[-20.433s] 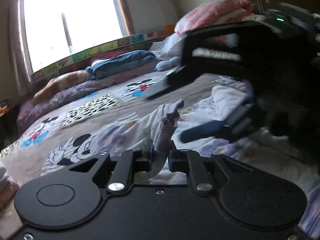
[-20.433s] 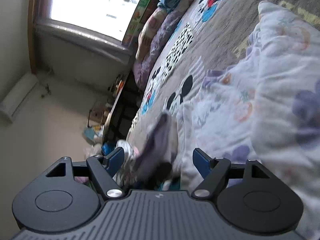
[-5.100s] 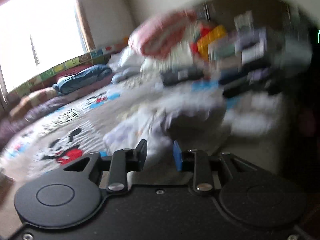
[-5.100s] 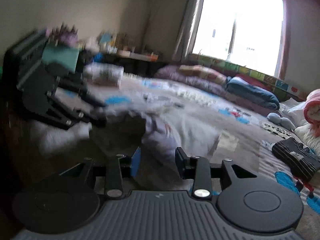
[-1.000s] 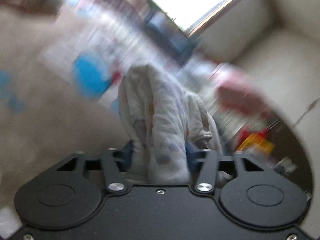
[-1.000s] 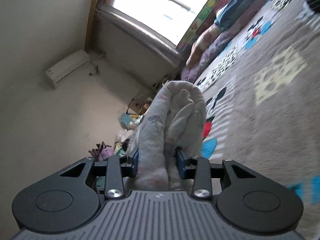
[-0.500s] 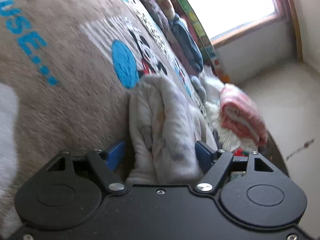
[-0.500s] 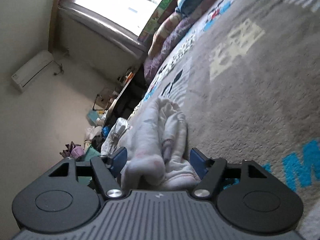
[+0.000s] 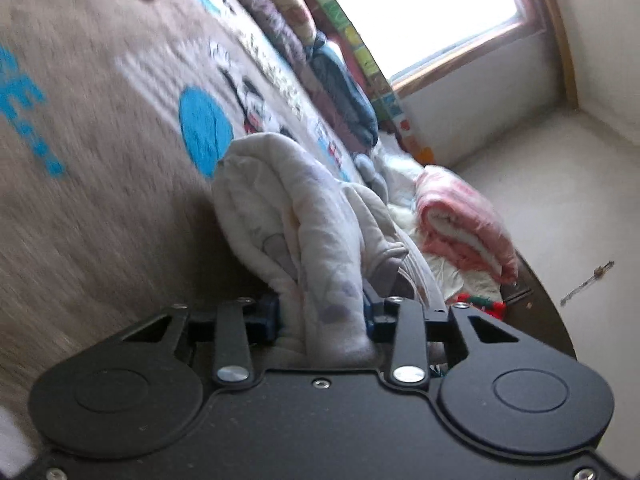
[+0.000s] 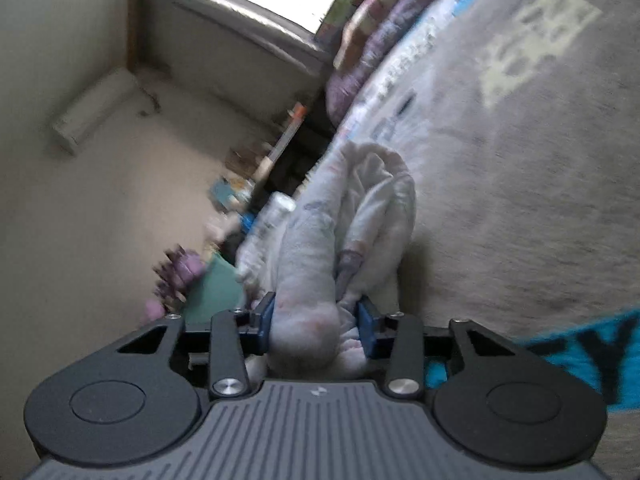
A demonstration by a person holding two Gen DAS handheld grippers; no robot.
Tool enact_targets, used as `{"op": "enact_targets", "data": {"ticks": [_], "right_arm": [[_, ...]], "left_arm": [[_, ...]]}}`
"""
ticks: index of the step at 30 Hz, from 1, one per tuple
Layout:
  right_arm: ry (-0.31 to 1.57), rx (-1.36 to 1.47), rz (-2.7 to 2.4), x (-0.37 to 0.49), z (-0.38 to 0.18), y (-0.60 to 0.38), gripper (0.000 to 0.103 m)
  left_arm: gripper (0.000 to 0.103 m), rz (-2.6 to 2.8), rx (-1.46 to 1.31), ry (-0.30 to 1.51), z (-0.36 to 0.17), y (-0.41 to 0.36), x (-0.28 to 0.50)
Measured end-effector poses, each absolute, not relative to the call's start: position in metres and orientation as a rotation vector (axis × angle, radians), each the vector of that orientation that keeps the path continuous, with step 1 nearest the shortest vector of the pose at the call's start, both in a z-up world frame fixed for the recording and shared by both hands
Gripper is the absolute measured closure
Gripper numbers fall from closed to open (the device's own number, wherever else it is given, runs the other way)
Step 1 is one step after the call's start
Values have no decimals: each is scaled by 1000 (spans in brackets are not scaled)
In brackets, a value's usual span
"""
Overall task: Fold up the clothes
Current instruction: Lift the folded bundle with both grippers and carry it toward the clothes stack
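We see a bed covered by a grey-brown cartoon-print blanket [image 9: 100,208] with blue letters. On it lie the bunched white garment [image 9: 288,216], a pink folded blanket [image 9: 468,220] at the far end, and folded quilts [image 9: 344,96] lined up beneath the window.

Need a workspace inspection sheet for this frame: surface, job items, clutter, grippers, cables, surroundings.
Surface: grey cartoon-print blanket covering the bed, blue lettering at its edge.
Job's things: pale printed garment, bunched in thick folds, held at both ends.
Clutter: pink folded blanket, blue bundle and pillows along the window side; blurred items on a desk beside the bed.
Grippers: left gripper shut on the garment; right gripper shut on the garment.
Cables: nothing seen.
Surroundings: bright window, plain walls, wall air-conditioning unit.
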State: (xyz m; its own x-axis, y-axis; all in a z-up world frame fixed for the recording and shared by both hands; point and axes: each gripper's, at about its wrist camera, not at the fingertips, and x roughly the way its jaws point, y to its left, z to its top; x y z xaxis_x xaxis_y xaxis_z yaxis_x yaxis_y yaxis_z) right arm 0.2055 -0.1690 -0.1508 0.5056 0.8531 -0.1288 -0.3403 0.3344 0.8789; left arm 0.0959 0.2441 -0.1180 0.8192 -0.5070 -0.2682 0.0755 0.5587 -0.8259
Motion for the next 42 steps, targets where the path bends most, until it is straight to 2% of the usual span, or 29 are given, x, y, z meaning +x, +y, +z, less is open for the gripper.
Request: {"op": "enact_targets", "data": {"ticks": [7,14,27,32,36,37,39,42], "right_arm": [[598,932,966,215,-119,-125,62],[608,934,1148,230,-82,-23,62],[711,1017,1362,226,-34,185,62],[719,1060,1375,224,-40,234,62],[811,967,1200,227,-83,253,62],[870,939,1126,231,-102,258,59],[957,911,1027,236,-130,265,58],[919,856,1052,234,-120,265,55]], "left_arm": [[68,-289,-944,319,-79,299,63],[68,-150,-946,142,-40,382,14],[68,-26,-880,111,14,553,-21],[68,-8,-895,148,-16,598,-6],[63,184,-987,388,-110,628,33],[63,176,-1019,353,-121,629,30],[62,167,-1056,295,-137,629,25],[57,198,-1006,282,-128,618,22]]}}
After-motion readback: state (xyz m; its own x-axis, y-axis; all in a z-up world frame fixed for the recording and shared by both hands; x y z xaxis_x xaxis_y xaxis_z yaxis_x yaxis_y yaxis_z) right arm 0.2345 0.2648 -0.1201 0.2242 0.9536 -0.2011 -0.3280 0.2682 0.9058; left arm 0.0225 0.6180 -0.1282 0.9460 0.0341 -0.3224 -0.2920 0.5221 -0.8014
